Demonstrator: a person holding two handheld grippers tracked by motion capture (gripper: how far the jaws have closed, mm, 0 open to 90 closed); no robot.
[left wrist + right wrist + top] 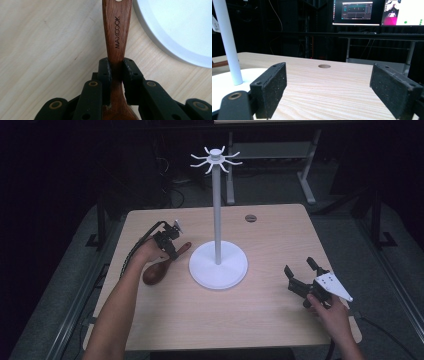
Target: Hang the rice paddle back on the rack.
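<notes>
**Left claw clamped on a wooden spoon beside the white stand**

The left claw (116, 72) is clenched on the neck of a dark wooden spoon (116, 32); in the left gripper view both black jaws press against the narrow part of the handle, one on each side, with the handle (lettered MAXCOOK along its length) running up and away from them; the spoon's wider part sits below the jaws at the bottom edge of that view. In the high view the spoon (159, 270) lies on the left part of the counter (260, 315), its bowl nearer the person and its handle end pointing toward the round base of the white stand (218, 265); the handle tip is just beside the base, and whether the two touch cannot be told. The left claw (172, 251) comes down on the spoon from above, held by the left hand (147, 251).

The stand's thin pole rises upright from the base to a ring of curved hooks at the top.

The right claw (300, 270) rests near the right edge of the counter, well apart from the stand, in the right hand (330, 312); its jaws are spread wide with nothing between them; the right gripper view shows bare counter between the two pads and the stand's pole (228, 42) off to one side.
</notes>
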